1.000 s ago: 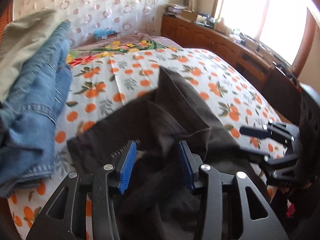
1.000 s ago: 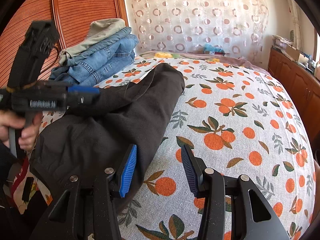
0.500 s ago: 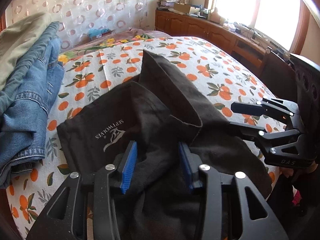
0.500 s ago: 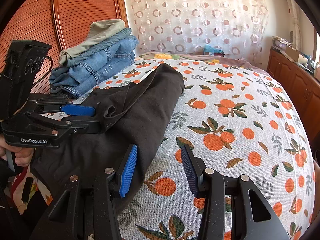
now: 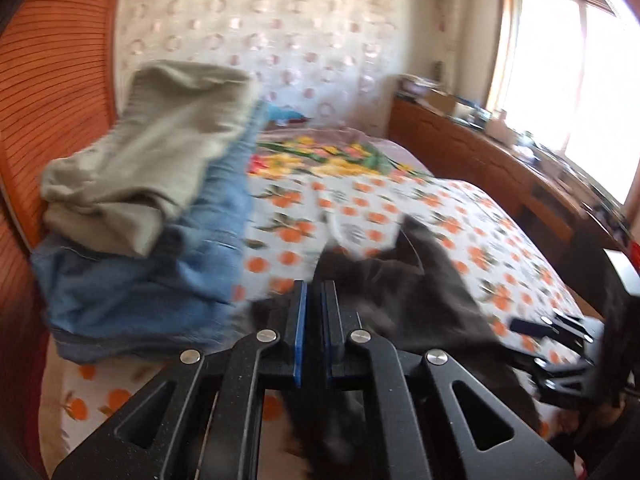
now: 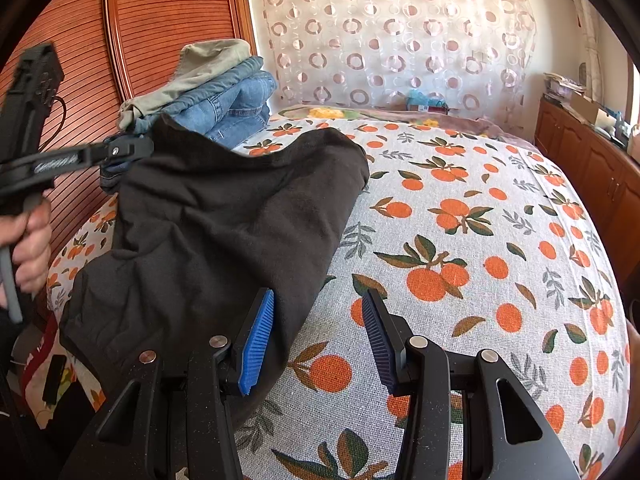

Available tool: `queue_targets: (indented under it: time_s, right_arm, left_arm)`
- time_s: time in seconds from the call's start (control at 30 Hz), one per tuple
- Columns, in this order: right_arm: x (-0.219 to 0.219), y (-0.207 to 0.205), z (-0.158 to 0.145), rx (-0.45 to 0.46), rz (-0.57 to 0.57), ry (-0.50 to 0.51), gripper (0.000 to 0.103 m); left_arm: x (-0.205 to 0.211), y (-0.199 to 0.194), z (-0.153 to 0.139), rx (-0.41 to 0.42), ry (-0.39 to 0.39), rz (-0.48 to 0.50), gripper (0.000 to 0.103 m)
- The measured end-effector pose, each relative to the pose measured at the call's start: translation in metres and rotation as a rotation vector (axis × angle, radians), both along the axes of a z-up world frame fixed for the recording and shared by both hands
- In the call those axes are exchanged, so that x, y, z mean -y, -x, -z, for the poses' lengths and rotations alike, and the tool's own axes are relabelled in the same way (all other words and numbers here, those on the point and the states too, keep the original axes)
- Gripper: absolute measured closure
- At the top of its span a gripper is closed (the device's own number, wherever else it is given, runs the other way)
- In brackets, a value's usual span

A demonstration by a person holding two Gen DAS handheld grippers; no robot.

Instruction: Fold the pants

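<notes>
Your left gripper (image 6: 132, 148) is pinched on a raised corner of the dark pants (image 6: 224, 232), which drape across the near left part of the bed (image 6: 480, 240). Your right gripper (image 6: 316, 336) hovers spread and empty at their near edge. To the right, the orange-print cover lies open; the stack of folded jeans (image 6: 236, 100) crowds the left, against the slatted wardrobe door (image 6: 160, 20).

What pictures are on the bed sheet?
Oranges with green leaves on a whitish cotton bed sheet, clearest in the right wrist view.
</notes>
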State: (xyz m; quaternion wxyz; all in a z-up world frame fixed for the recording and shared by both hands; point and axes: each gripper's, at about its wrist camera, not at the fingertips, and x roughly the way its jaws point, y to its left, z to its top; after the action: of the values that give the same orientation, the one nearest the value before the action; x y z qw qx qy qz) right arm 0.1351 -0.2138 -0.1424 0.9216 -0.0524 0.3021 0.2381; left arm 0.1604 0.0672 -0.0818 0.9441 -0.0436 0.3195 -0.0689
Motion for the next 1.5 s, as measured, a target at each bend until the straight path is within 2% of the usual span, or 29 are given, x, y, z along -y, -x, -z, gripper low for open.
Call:
queue_targets:
  time_s: [0.1,0.23,0.33,0.4,0.47,0.67,0.83,0.97,1.03,1.1,1.17,1.3,1.43,1.47,1.5]
  right_arm:
    - [0.0,0.0,0.0,0.0,0.0,0.002,0.056]
    - [0.002,0.0,-0.001,-0.001,0.001,0.0,0.056]
    - [0.001,0.0,-0.001,-0.001,-0.001,0.002,0.056]
    - [0.001,0.0,-0.001,0.0,0.0,0.002,0.056]
    - [0.001,0.0,-0.001,0.0,0.0,0.001,0.056]
    - [0.001,0.0,-0.001,-0.002,0.0,0.001,0.056]
    - [0.001,-0.001,-0.002,0.0,0.0,0.0,0.056]
    - [0.001,0.0,-0.002,0.0,-0.002,0.001,0.056]
    - [0.001,0.0,-0.002,-0.001,-0.002,0.0,0.056]
    - [0.001,0.0,-0.002,-0.001,-0.002,0.0,0.056]
    - [0.001,0.0,-0.002,-0.002,-0.002,0.0,0.056]
    - [0.0,0.0,-0.002,-0.002,-0.004,0.0,0.056]
    - [0.0,-0.001,-0.001,-0.004,-0.007,0.001,0.056]
    - [0.0,-0.001,-0.001,-0.005,-0.006,0.0,0.056]
    - [0.001,-0.001,-0.001,-0.005,-0.004,0.0,0.056]
  left_arm:
    - [-0.013,-0.016,0.008,-0.024,-0.023,-0.051,0.095]
    - [-0.019,-0.023,0.016,-0.061,-0.007,-0.057,0.095]
    - [-0.018,-0.022,0.024,-0.097,0.031,-0.025,0.083]
    - [-0.015,-0.019,0.028,-0.106,0.033,-0.002,0.065]
    - [-0.011,-0.018,0.03,-0.102,0.019,0.013,0.059]
    - [0.003,-0.031,0.035,-0.115,-0.039,0.025,0.059]
    - [0.008,-0.045,0.046,-0.165,-0.064,0.058,0.06]
    - [0.007,-0.047,0.053,-0.179,-0.099,0.054,0.081]
    - [0.006,-0.046,0.051,-0.179,-0.078,0.07,0.089]
    - [0.006,-0.045,0.048,-0.172,-0.081,0.079,0.093]
    - [0.007,-0.045,0.044,-0.157,-0.092,0.071,0.093]
    - [-0.005,-0.04,0.024,-0.055,-0.078,-0.026,0.093]
    - [-0.005,-0.043,0.024,-0.079,-0.104,-0.025,0.088]
    - [-0.004,-0.042,0.025,-0.086,-0.113,-0.022,0.086]
    - [-0.004,-0.04,0.025,-0.091,-0.116,-0.021,0.079]
